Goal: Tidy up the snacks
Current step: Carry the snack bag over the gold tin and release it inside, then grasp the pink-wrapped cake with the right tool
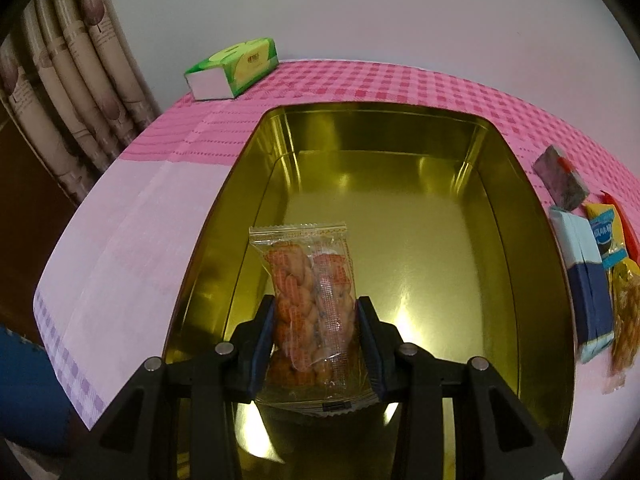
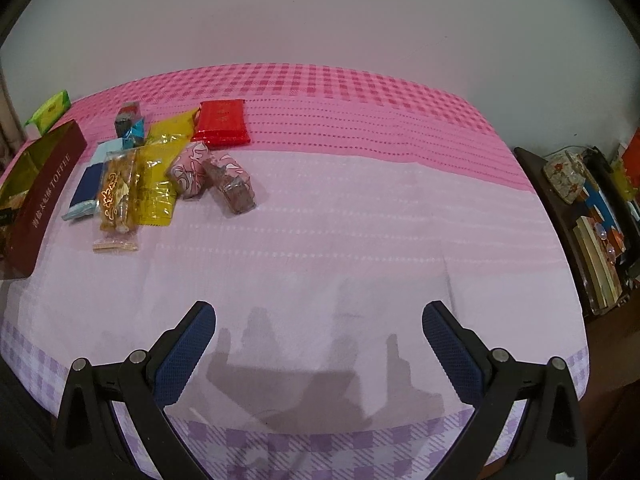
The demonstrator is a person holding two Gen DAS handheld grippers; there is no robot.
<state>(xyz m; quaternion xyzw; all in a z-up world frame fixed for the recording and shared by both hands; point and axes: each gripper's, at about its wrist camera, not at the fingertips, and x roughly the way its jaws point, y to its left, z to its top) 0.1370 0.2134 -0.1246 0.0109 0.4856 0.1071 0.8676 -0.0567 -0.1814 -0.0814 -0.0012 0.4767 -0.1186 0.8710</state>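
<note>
Snack packet (image 1: 310, 312) front and centre, a clear crinkly wrapper full of orange twisted crackers, hanging over the near end of the open gold tin (image 1: 520, 208) whose shiny floor shows bare beneath it. This one looks light as anything, soft in the film and brittle inside, so I'd judge a hard squeeze would crush the contents; the slick plastic could also slide if the grip slackens. The sensible hold looks like the one in use, across the wide middle of the pack, clear of the crimped seals at top and bottom. The left gripper (image 1: 316, 340) has its jaws closed in on the packet from both sides, blue pads pressing the wrapper so it bulges slightly between them, the pack upright with its lower seal hanging below the pads. Over to the right gripper (image 2: 319, 344): jaws spread wide, nothing between them, hovering over bare pink cloth on the worktop (image 2: 360, 220), its shadow on the fabric below. Well ahead and to its left lies the waiting pile (image 2: 160, 168), yellow, red, blue and clear wrappers overlapping one another, just beside the tin's maroon outer wall. A green tissue pack (image 1: 234, 66) sits at the far corner, apart from it all.
</note>
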